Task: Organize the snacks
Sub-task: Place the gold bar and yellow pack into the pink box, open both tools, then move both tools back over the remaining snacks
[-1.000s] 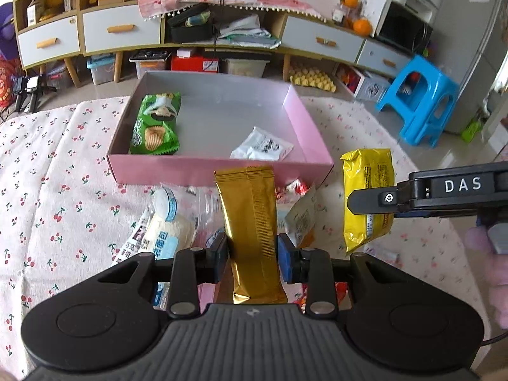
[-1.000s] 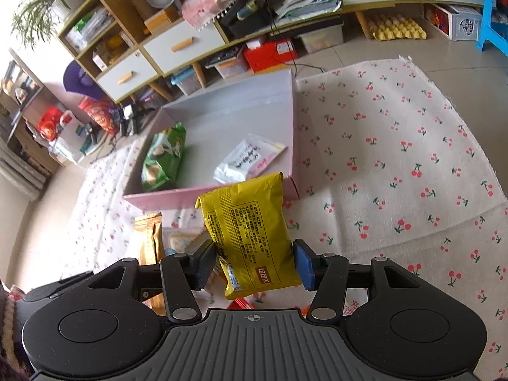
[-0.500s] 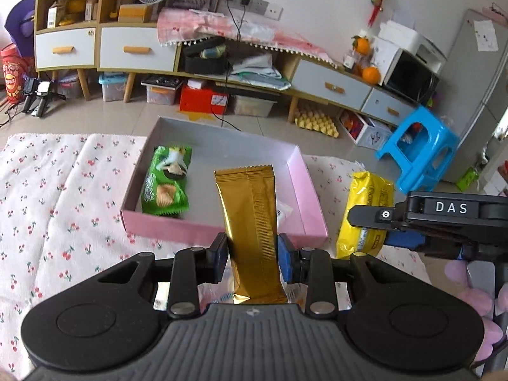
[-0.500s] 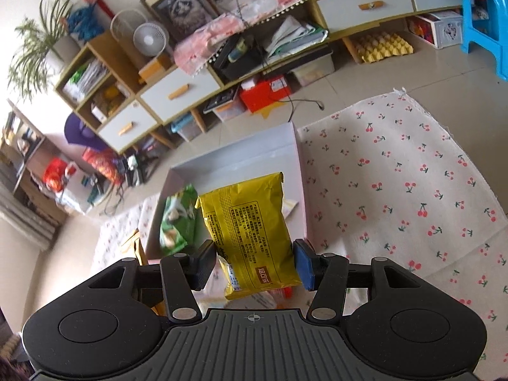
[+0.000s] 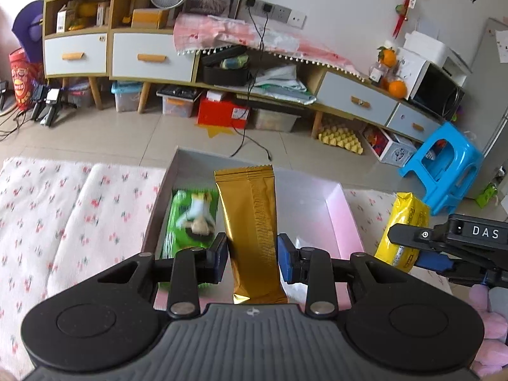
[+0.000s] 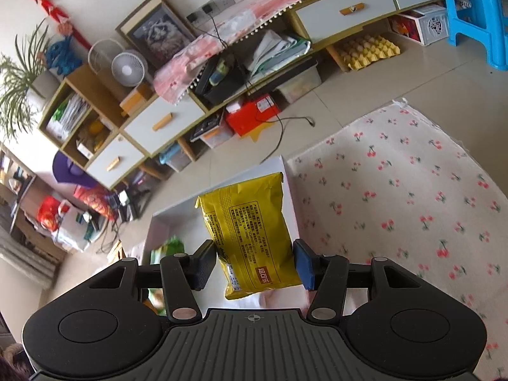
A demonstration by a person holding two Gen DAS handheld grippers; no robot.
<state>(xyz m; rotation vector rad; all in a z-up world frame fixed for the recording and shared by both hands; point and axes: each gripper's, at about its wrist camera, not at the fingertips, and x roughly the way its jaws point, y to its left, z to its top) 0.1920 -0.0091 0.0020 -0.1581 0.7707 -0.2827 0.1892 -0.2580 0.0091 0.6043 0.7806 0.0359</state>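
Observation:
My left gripper (image 5: 253, 261) is shut on a long gold snack packet (image 5: 250, 228), held upright over the pink box (image 5: 347, 219). Inside the box lie a green chip bag (image 5: 190, 222) and a white packet (image 5: 301, 244), the latter mostly hidden behind my fingers. My right gripper (image 6: 254, 265) is shut on a yellow snack bag (image 6: 250, 231), held above the near right part of the pink box (image 6: 290, 197). From the left wrist view the yellow snack bag (image 5: 404, 225) hangs just beyond the box's right wall, with the right gripper (image 5: 444, 244) reaching in from the right.
The box sits on a white cloth with red cherries (image 5: 63, 222), which stretches right too (image 6: 412, 206). Beyond lie tiled floor, low cabinets with drawers (image 5: 152, 60), storage bins, a red box (image 5: 222, 112), a yellow egg tray (image 5: 341, 135) and a blue plastic stool (image 5: 444, 165).
Both grippers have moved forward over the pink box, each keeping its packet. The loose snacks in front of the box have dropped out of sight. Both views now look higher into the room.

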